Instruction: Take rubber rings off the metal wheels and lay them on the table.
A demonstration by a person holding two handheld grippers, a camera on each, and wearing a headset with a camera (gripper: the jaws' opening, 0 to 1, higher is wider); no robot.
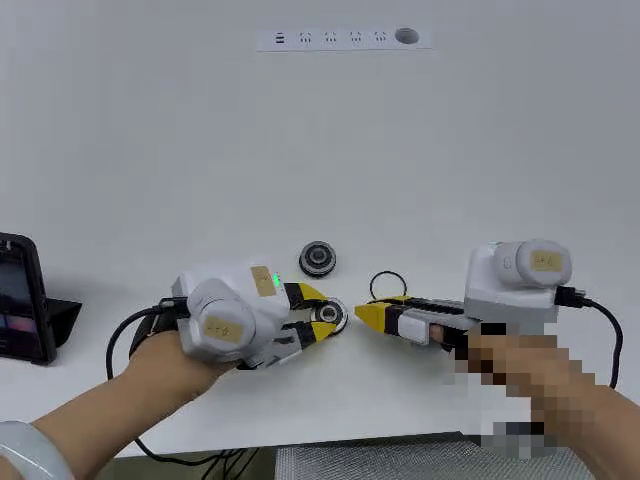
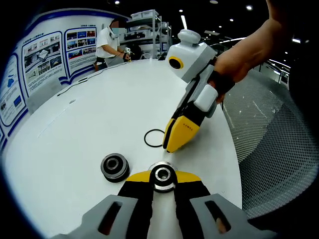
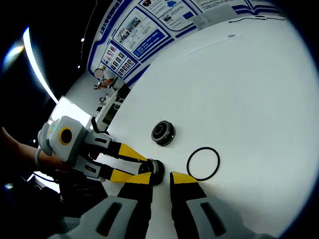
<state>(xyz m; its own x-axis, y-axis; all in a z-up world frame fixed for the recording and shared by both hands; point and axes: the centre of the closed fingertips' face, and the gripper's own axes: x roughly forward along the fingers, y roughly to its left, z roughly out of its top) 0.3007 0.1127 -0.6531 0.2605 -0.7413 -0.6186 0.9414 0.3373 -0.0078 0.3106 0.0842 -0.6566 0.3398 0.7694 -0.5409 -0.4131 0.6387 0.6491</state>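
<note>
- White table (image 1: 200,150) carries everything.
- Left gripper (image 1: 318,313) is clamped on a metal wheel (image 2: 162,177), low over the table.
- Right gripper (image 3: 160,175) faces it, jaws slightly parted and empty.
- A second wheel (image 1: 318,258) lies behind them.
- A rubber ring (image 3: 203,163) lies flat beside the right gripper's tip.

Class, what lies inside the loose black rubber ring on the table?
Bare white table shows inside the rubber ring; the metal wheel in the left gripper sits outside it. The right gripper tip may hide a little of its near rim.
</note>
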